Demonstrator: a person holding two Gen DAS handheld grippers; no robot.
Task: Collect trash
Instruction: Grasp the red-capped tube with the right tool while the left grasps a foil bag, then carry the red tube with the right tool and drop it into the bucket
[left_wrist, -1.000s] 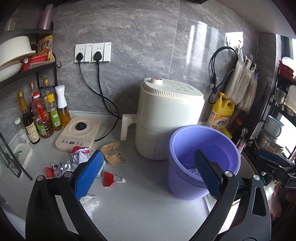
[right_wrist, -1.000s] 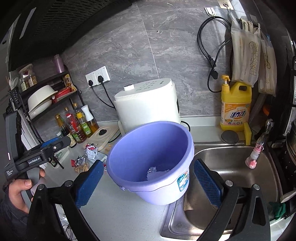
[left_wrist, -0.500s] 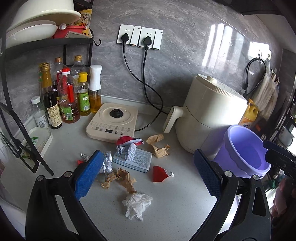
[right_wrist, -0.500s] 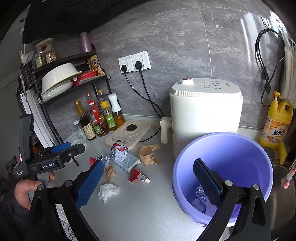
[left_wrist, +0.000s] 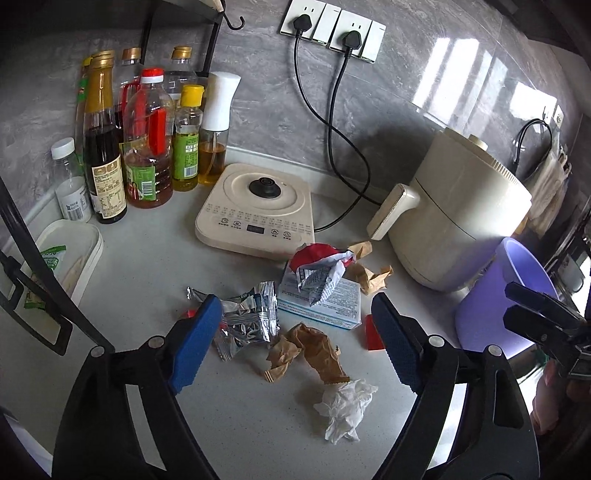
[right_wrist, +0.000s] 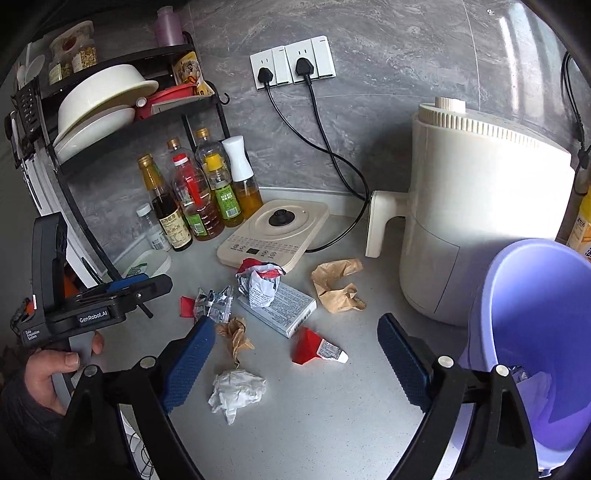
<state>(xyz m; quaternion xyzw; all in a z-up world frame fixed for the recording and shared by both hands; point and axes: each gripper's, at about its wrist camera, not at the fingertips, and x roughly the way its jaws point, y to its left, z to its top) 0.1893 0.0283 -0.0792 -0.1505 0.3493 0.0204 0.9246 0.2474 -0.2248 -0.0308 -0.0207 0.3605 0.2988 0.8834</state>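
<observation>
While both your claws narrow with nothing between their pads, your left claw (left_wrist: 295, 339) hangs over the brown paper scrap (left_wrist: 310, 349) and your right claw (right_wrist: 295, 363) over the table (right_wrist: 332, 424). Nearest lies the crumpled white tissue (right_wrist: 236, 393), then the red sachet (right_wrist: 317, 349), foil wrappers (left_wrist: 247, 317) and flat box (right_wrist: 280, 308). Farther back stand the induction cooker (left_wrist: 258, 210) and air fryer (right_wrist: 480, 206); the purple bucket (right_wrist: 535, 332) sits at the table's right edge.

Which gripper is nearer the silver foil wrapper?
Left. The left gripper, jaws closing on nothing, hangs right over the silver foil wrapper. The right gripper, also closing empty, sits nearer the red sachet.
</observation>
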